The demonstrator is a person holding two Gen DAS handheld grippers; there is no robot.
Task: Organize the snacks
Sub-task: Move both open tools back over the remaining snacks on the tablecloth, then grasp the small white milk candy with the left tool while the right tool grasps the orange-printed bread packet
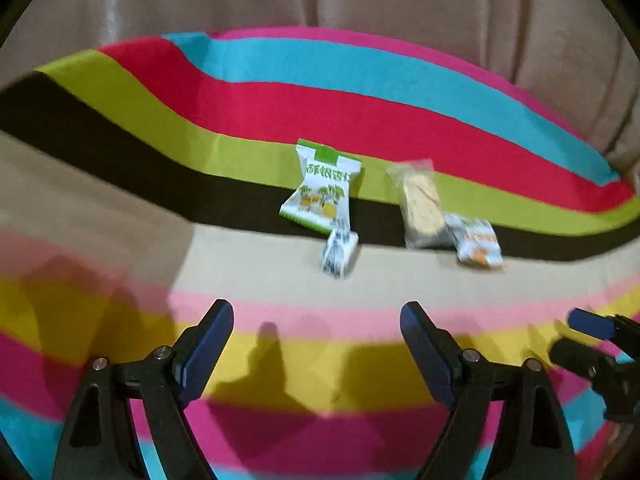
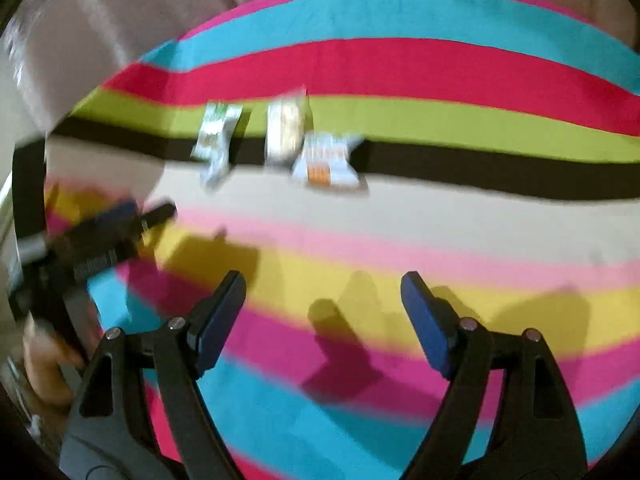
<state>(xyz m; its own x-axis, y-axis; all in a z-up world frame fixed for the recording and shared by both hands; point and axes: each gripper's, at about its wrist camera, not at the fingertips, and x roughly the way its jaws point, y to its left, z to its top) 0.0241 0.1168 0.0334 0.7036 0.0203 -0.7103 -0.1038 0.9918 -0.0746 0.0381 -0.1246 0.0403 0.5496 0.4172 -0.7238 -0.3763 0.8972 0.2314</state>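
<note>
Now we hold both claws spread and empty over the striped cloth (image 1: pixel 280 364): left claw (image 1: pixel 317 322), right claw (image 2: pixel 323 292). Ahead of them, well apart, four snacks (image 1: pixel 320 188) lie clustered.

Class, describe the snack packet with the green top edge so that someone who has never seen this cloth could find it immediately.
Find the black stripe on the striped cloth, where four snacks cluster. The green-topped packet is the leftmost large one, straddling the green and black stripes. Unlike the clear-wrapped biscuit bar and the orange-printed packet, it is white with green print.
</note>
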